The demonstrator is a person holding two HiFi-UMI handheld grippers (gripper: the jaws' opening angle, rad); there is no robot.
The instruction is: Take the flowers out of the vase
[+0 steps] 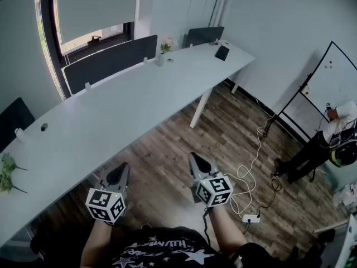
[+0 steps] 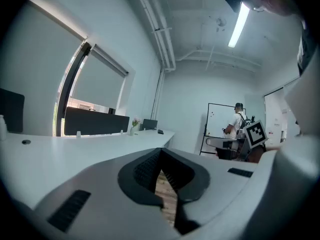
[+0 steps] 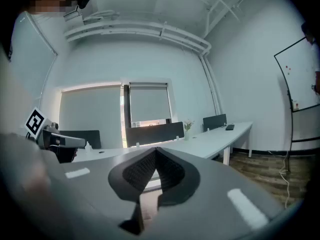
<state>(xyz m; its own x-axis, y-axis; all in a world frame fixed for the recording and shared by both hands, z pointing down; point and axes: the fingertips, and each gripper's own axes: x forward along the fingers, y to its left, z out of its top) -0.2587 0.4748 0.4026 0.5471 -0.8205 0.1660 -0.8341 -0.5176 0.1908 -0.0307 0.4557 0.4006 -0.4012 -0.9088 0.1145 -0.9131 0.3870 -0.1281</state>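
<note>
A small white vase (image 1: 160, 59) with pale flowers (image 1: 167, 43) stands far off on the long white desk (image 1: 122, 110), near its back edge. The same flowers (image 2: 135, 124) show tiny in the left gripper view, and the flowers (image 3: 188, 126) are equally small in the right gripper view. My left gripper (image 1: 119, 175) is shut and empty, held over the floor at the desk's near edge. My right gripper (image 1: 198, 163) is shut too, with nothing in it, well short of the vase.
Green sprigs (image 1: 8, 172) lie at the desk's left end. A dark tablet (image 1: 222, 52) rests at the far right end, by a dark chair (image 1: 204, 35). Cables and a power strip (image 1: 251, 218) lie on the wood floor. A person (image 1: 326, 141) stands at a whiteboard (image 1: 323, 88).
</note>
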